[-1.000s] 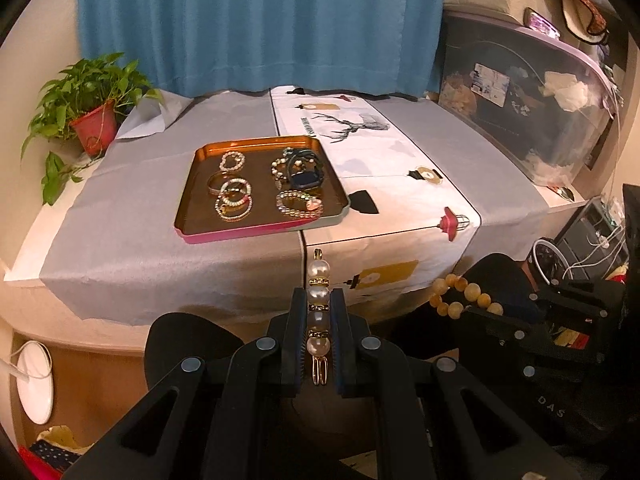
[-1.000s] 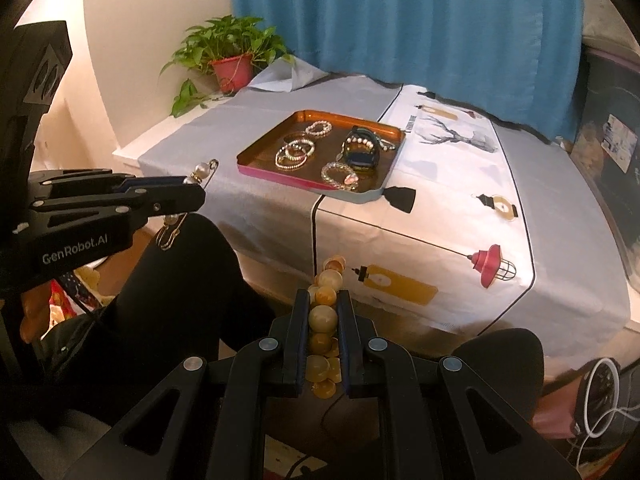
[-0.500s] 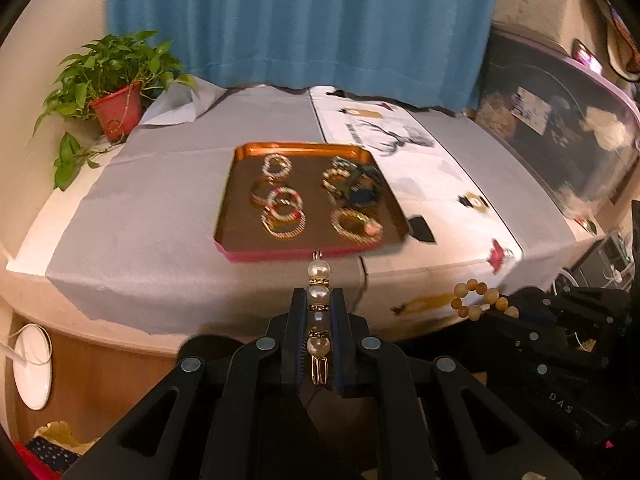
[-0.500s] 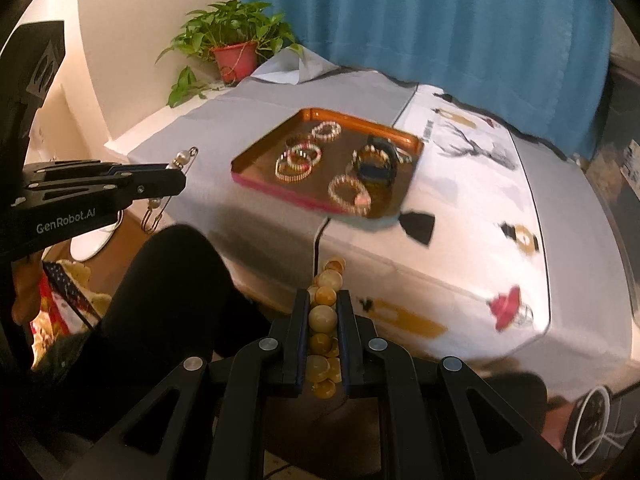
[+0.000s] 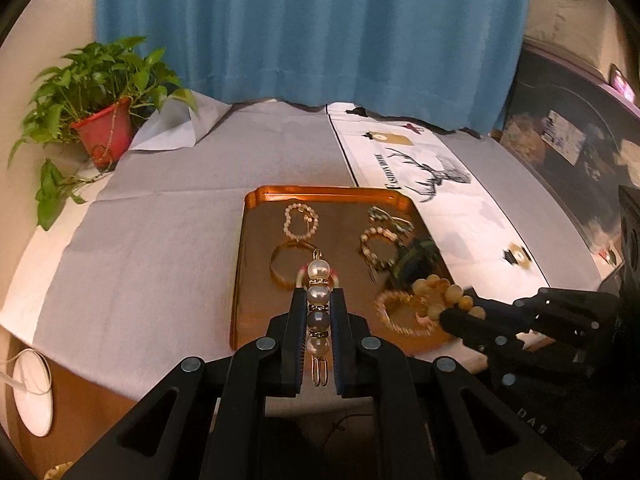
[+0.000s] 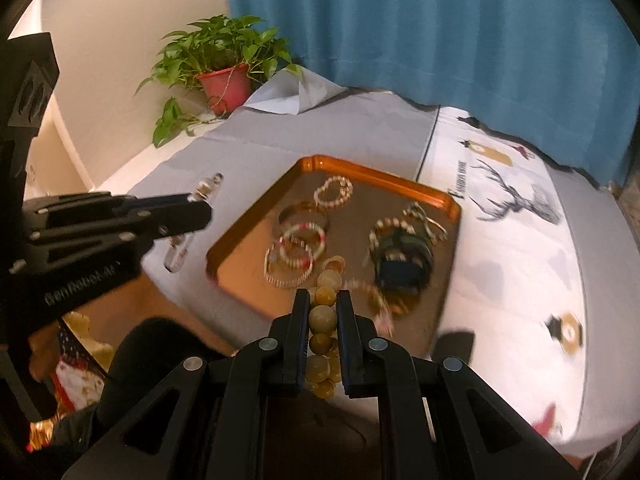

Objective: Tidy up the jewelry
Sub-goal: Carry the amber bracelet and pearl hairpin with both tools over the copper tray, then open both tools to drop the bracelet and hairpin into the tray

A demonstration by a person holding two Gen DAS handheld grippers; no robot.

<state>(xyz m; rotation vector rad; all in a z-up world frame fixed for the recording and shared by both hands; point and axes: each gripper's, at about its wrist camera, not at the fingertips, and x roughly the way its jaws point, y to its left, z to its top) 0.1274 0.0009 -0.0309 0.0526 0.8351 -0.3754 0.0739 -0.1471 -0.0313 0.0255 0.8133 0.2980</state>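
My left gripper (image 5: 318,294) is shut on a pearl hair clip (image 5: 319,280) and holds it above the near edge of an orange tray (image 5: 240,264). My right gripper (image 6: 323,294) is shut on an amber bead bracelet (image 6: 322,316), also over the tray's near edge (image 6: 240,240). The tray holds several bracelets, among them a beaded one (image 5: 301,221), a gold bangle (image 5: 289,264) and a dark cuff (image 6: 402,264). The left gripper shows in the right wrist view (image 6: 202,206), the right gripper in the left wrist view (image 5: 452,312).
The tray sits on a grey cloth (image 5: 160,240) over a table, beside a white runner with a deer print (image 5: 436,176). A potted plant (image 5: 100,120) stands at the far left corner. A blue curtain (image 5: 312,32) hangs behind. A clear bin (image 5: 568,152) stands at right.
Both grippers have moved forward toward the table and now hover over the tray's near edge, each still holding its piece. The tray looks much closer.
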